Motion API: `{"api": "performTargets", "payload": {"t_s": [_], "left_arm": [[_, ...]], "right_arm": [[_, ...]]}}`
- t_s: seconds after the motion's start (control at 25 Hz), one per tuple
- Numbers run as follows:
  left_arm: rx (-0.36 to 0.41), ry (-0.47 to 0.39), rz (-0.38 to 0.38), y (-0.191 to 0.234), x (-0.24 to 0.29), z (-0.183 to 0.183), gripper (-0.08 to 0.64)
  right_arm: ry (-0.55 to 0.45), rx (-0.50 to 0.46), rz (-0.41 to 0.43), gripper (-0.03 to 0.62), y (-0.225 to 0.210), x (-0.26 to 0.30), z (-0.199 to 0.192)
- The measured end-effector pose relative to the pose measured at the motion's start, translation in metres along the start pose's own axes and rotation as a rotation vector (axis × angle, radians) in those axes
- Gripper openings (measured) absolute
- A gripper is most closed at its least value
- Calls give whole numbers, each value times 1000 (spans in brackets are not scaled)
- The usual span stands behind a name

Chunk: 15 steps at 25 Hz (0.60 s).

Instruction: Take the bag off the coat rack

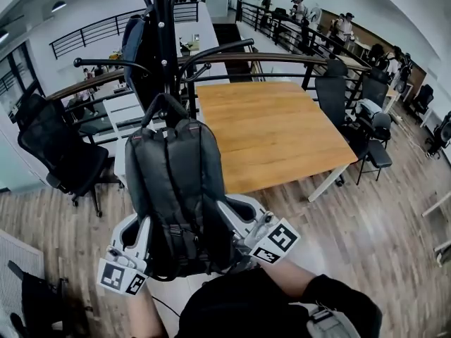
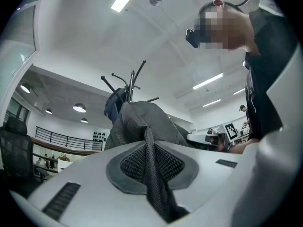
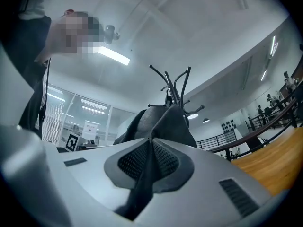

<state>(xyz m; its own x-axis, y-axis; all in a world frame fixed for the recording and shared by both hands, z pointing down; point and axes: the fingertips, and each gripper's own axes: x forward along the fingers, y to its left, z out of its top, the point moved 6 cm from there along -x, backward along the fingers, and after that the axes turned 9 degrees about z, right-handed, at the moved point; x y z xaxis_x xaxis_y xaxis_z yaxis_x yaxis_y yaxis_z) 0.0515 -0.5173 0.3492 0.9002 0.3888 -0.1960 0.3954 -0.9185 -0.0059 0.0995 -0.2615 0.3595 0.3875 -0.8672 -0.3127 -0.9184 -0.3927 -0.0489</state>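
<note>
1. The left gripper [image 2: 147,150] is pinching a woven strap at the bag's [image 1: 177,189] lower left corner, jaws pressed onto it, probably to carry weight from below.
2. The bag is hanging by its top loop against the coat rack's [image 1: 163,20] pole, not yet off.
3. The right gripper [image 3: 152,148] is clamping dark fabric at the lower right corner, likely keeping the lift level.
4. I am counting two grippers, one black bag and one blue hanging item [image 1: 134,44].

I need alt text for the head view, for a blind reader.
The left gripper and right gripper hold a black backpack by its lower sides, in front of a coat rack. A wooden table stands behind.
</note>
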Motion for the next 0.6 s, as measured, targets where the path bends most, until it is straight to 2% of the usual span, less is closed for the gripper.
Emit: {"api": "performTargets", "payload": {"t_s": [0.4, 0.6], "left_arm": [[19, -16, 46, -45, -15, 28, 54], [-2, -19, 68, -82, -24, 40, 54]], "right_arm": [[-40, 20, 60, 46, 5, -25, 27], [-53, 28, 105, 44, 10, -52, 47]]}}
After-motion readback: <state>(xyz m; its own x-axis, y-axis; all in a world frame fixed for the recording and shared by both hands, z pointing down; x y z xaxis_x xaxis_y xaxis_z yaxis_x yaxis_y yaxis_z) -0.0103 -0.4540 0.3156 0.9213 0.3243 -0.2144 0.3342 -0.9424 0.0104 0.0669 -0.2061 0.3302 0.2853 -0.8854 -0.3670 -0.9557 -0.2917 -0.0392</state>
